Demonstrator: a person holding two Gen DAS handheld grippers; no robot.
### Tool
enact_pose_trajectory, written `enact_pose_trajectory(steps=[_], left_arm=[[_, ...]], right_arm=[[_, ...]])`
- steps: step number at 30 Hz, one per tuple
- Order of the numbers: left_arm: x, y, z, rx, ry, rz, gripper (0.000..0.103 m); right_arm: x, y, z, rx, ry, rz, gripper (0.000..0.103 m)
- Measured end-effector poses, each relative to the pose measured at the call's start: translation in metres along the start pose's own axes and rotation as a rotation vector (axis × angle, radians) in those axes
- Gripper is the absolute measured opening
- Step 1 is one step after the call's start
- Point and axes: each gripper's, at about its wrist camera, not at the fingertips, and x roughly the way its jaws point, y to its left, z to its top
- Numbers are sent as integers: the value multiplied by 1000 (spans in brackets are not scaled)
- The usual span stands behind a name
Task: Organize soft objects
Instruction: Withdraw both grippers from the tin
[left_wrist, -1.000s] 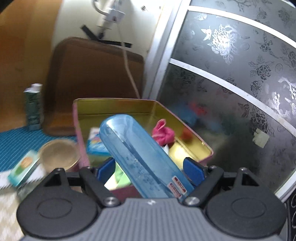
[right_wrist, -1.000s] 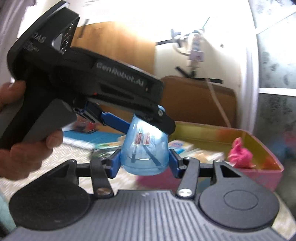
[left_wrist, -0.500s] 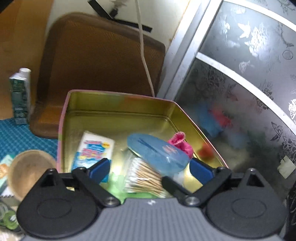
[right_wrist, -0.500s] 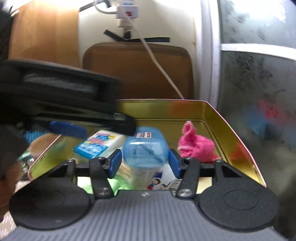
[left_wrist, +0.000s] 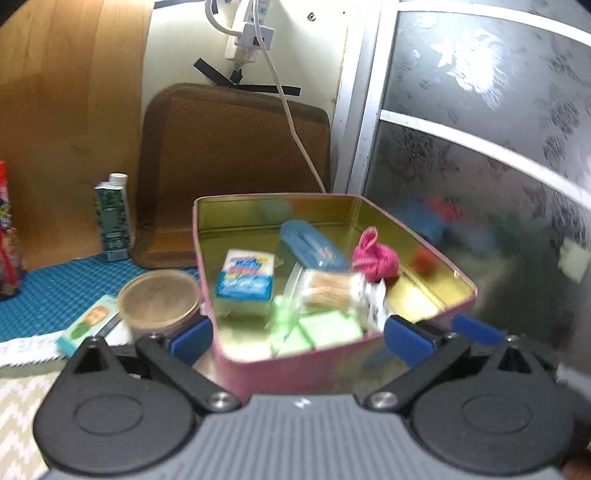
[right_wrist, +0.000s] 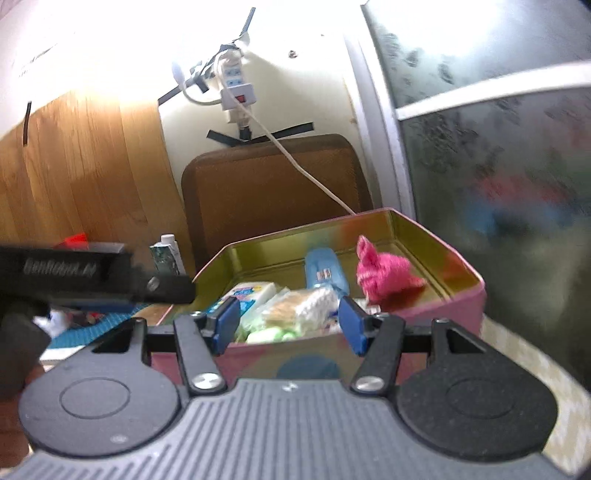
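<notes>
A pink tin (left_wrist: 295, 376) with a gold inside holds a blue plastic case (left_wrist: 312, 247), a pink cloth (left_wrist: 373, 256), a tissue pack (left_wrist: 245, 277), a bag of cotton swabs (left_wrist: 332, 290) and green packets (left_wrist: 328, 330). My left gripper (left_wrist: 299, 339) hovers at the tin's near wall, its jaws opening wide and gripping nothing. In the right wrist view the blue case (right_wrist: 325, 271) lies in the tin (right_wrist: 443, 314) beside the pink cloth (right_wrist: 384, 275). My right gripper (right_wrist: 289, 325) stands open before the near wall, nothing between its pads. The left gripper's body (right_wrist: 92, 273) shows at the left.
A brown cushion (left_wrist: 232, 155) leans on the wall behind the tin, with a white cable (left_wrist: 295, 136) hanging over it. Left of the tin are a green carton (left_wrist: 112, 221), a round container (left_wrist: 159, 301) and a small box (left_wrist: 90, 325) on a blue mat (left_wrist: 48, 295). A dark patterned door (left_wrist: 480, 166) stands at the right.
The blue case, held between both grippers a second ago, now lies in the tin. Both grippers have let go and drawn back; the left jaws spread much wider.
</notes>
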Motion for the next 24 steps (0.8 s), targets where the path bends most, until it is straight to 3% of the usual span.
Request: enact_pose_trajectory(steps=[13, 24], left_arm=[[-40, 24, -66, -19, 57, 131, 103], [-53, 38, -87, -13, 55, 215, 103]], right_arm=[[-32, 11, -38, 106, 84, 33, 63], [-39, 31, -44, 132, 121, 96, 64]])
